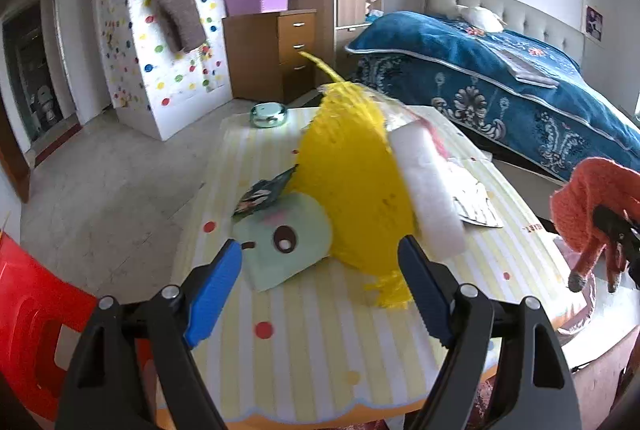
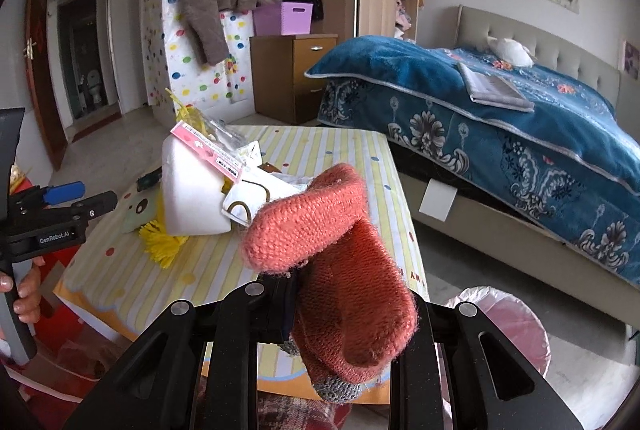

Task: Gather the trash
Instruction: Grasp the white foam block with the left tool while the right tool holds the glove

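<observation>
My left gripper (image 1: 320, 270) is open above the striped table (image 1: 320, 350), its blue fingertips (image 1: 216, 290) either side of a pale green cartoon-face card (image 1: 280, 242) and a yellow mesh bag (image 1: 352, 186). A white foam block (image 1: 428, 190) leans on the mesh, with a dark wrapper (image 1: 264, 194) to its left. My right gripper (image 2: 320, 306) is shut on an orange knitted sock (image 2: 332, 262), held over the table's near right corner. The sock also shows in the left wrist view (image 1: 592, 210). The foam block (image 2: 192, 190) and the left gripper (image 2: 60, 198) show in the right wrist view.
A pink-lined bin (image 2: 504, 326) stands on the floor at the table's right. A glass ashtray (image 1: 269, 114) sits at the table's far edge. A red stool (image 1: 32, 322) is at the left. A bed with a blue blanket (image 2: 500, 118) is on the right.
</observation>
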`<move>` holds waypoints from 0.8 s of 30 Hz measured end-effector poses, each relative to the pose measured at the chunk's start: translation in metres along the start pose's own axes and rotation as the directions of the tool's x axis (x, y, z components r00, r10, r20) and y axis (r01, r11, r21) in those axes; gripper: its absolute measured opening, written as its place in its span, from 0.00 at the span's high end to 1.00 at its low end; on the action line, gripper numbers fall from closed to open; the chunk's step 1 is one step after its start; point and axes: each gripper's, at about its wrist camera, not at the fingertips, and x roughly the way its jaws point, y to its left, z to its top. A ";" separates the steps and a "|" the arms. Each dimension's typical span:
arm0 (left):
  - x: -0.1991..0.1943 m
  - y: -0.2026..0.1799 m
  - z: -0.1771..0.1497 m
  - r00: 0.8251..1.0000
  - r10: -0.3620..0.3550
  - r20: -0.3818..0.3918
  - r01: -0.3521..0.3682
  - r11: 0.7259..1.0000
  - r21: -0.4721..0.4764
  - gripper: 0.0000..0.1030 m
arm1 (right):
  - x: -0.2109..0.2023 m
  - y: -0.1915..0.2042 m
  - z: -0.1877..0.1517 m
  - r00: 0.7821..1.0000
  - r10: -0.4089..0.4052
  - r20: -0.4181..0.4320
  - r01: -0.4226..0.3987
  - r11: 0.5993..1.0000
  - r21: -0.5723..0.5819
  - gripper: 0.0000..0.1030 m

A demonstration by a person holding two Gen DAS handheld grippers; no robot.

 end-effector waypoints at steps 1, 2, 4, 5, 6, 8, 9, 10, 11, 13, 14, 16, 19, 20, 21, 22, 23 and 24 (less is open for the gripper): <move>0.001 -0.003 0.001 1.000 -0.007 0.000 0.007 1.000 0.005 0.24 | 0.000 0.000 -0.001 1.000 -0.003 0.000 0.003 1.000 0.001 0.78; 0.001 -0.006 0.001 1.000 -0.013 0.000 0.013 1.000 0.009 0.24 | 0.001 -0.001 -0.002 1.000 -0.007 0.001 0.007 1.000 0.004 0.78; 0.001 -0.014 0.003 1.000 -0.026 0.002 0.026 0.999 0.022 0.24 | 0.001 -0.003 -0.003 1.000 -0.012 0.004 0.012 1.000 0.011 0.77; 0.000 -0.016 0.003 1.000 -0.031 0.003 0.031 0.999 0.026 0.24 | 0.000 -0.004 -0.003 1.000 -0.014 0.008 0.014 1.000 0.017 0.77; 0.000 -0.020 0.004 0.999 -0.036 0.005 0.036 0.999 0.030 0.24 | -0.002 -0.006 -0.004 1.000 -0.017 0.012 0.016 1.000 0.022 0.77; 0.000 -0.026 0.004 0.999 -0.048 0.009 0.047 0.998 0.041 0.24 | -0.004 -0.009 -0.005 1.000 -0.020 0.017 0.020 0.999 0.028 0.77; 0.000 -0.028 0.005 0.999 -0.051 0.008 0.051 0.998 0.042 0.24 | -0.006 -0.010 -0.007 1.000 -0.022 0.019 0.021 0.999 0.030 0.77; 0.001 -0.031 0.005 0.998 -0.060 0.006 0.060 0.997 0.044 0.24 | -0.007 -0.013 -0.006 1.000 -0.023 0.019 0.022 0.999 0.031 0.77; 0.002 -0.033 0.005 0.998 -0.064 0.006 0.064 0.997 0.044 0.24 | -0.008 -0.014 -0.007 0.999 -0.027 0.018 0.026 0.999 0.032 0.77; 0.003 -0.037 0.006 0.997 -0.077 0.007 0.076 0.996 0.042 0.24 | -0.010 -0.018 -0.007 0.999 -0.030 0.020 0.030 0.999 0.035 0.77; 0.003 -0.037 0.006 0.996 -0.084 0.009 0.083 0.996 0.040 0.24 | -0.011 -0.020 -0.008 0.999 -0.032 0.021 0.031 0.999 0.038 0.77; 0.005 -0.040 0.007 0.995 -0.102 0.017 0.102 0.994 0.030 0.24 | -0.012 -0.023 -0.009 0.999 -0.033 0.023 0.032 0.999 0.044 0.77; 0.012 -0.045 0.011 0.993 -0.121 0.008 0.120 0.992 0.025 0.31 | -0.012 -0.028 -0.011 0.999 -0.031 0.023 0.029 0.998 0.057 0.77; 0.016 -0.047 0.013 0.992 -0.125 0.002 0.125 0.992 0.024 0.33 | -0.010 -0.030 -0.012 0.999 -0.030 0.020 0.028 0.998 0.061 0.77; 0.020 -0.049 0.015 0.992 -0.126 -0.004 0.126 0.992 0.023 0.33 | -0.009 -0.031 -0.013 0.999 -0.029 0.017 0.028 0.998 0.064 0.77; 0.023 -0.052 0.016 0.992 -0.123 -0.007 0.123 0.992 0.022 0.33 | -0.008 -0.033 -0.014 1.000 -0.028 0.014 0.027 0.997 0.068 0.77; 0.026 -0.054 0.019 0.993 -0.121 -0.008 0.121 0.992 0.023 0.33 | -0.006 -0.035 -0.015 1.000 -0.027 0.009 0.026 0.997 0.073 0.77; 0.030 -0.057 0.022 0.993 -0.114 -0.010 0.115 0.993 0.026 0.33 | -0.005 -0.037 -0.016 1.000 -0.026 0.004 0.026 0.997 0.077 0.77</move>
